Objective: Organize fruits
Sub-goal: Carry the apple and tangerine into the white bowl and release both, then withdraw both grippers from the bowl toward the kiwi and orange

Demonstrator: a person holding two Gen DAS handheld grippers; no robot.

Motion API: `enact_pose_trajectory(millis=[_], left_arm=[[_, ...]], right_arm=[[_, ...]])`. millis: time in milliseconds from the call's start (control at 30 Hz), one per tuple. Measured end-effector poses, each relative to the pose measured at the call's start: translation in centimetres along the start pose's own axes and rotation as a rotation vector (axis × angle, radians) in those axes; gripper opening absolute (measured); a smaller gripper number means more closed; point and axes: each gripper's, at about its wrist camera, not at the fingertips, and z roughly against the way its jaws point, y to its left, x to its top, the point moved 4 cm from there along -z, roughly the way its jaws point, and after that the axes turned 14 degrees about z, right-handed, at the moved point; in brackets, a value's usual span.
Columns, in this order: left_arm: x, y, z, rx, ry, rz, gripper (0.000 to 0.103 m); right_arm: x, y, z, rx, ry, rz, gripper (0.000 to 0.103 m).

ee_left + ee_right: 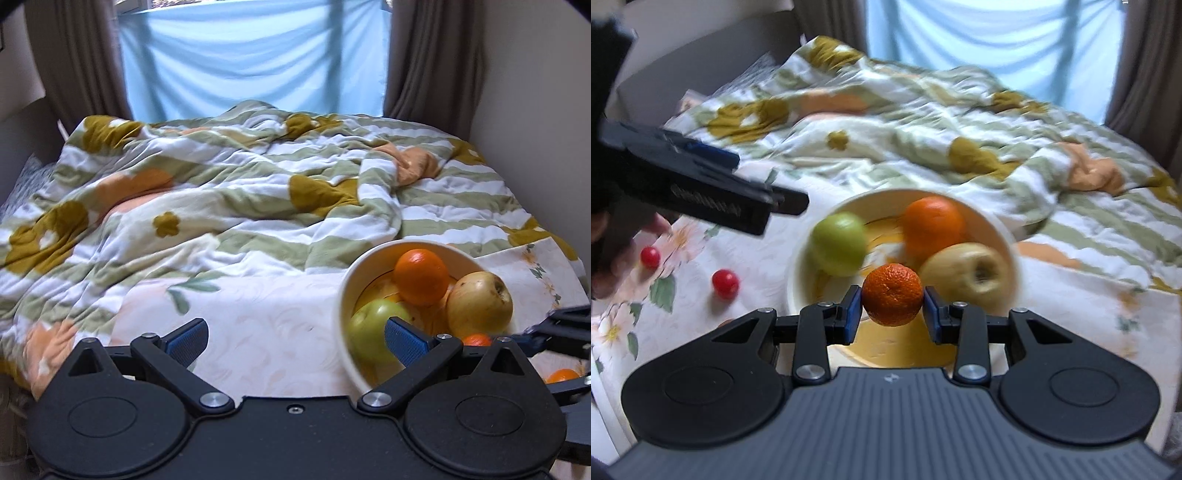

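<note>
Right gripper (892,308) pinches a mandarin (892,294) over the bowl (1010,236).
Left gripper (295,341) gapes wide, holding nothing; bowl holds green apple (838,243), orange (932,221), what looks like a yellow apple (967,275). No lettering legible.

Both grippers: matte black housings, two round side discs, silver pivot screws, blue ribbed pads (406,341). Right gripper (892,306) body: grey, ridged.
</note>
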Motion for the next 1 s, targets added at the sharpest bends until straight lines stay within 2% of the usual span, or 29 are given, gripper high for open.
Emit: enact_pose_trajectory(millis=[167,433,500,567,633,1000], left_arm=[[-0.8,1.3,1.0,0.020,-0.007,0.026,0.103],[-1.7,2.5,1.3,0.048,0.002,0.045,0.103],[-1.9,2.6,1.6,0.052,0.001,0.044,0.103],[-2.1,2.7,2.1,0.052,-0.004,0.049,0.103],[-2.1,2.9,2.7,0.057,-0.019,0.062,0.103],[-2.6,3.2,7.4,0.015,-0.077,0.075,0.103]], right_arm=[[-0.3,1.3,-2.0,0.031,0.024,-0.012,0.051],[-0.3,2.1,-3.2,0.024,0.031,-0.011,0.052],[-0.3,2.2,-3.1,0.030,0.027,-0.015,0.058],[-0.3,2.4,-2.7,0.009,0.018,-0.025,0.085],[-0.4,2.6,-1.9,-0.019,-0.003,-0.019,0.103],[-0.5,3.9,2.1,-0.092,-0.031,-0.048,0.103]])
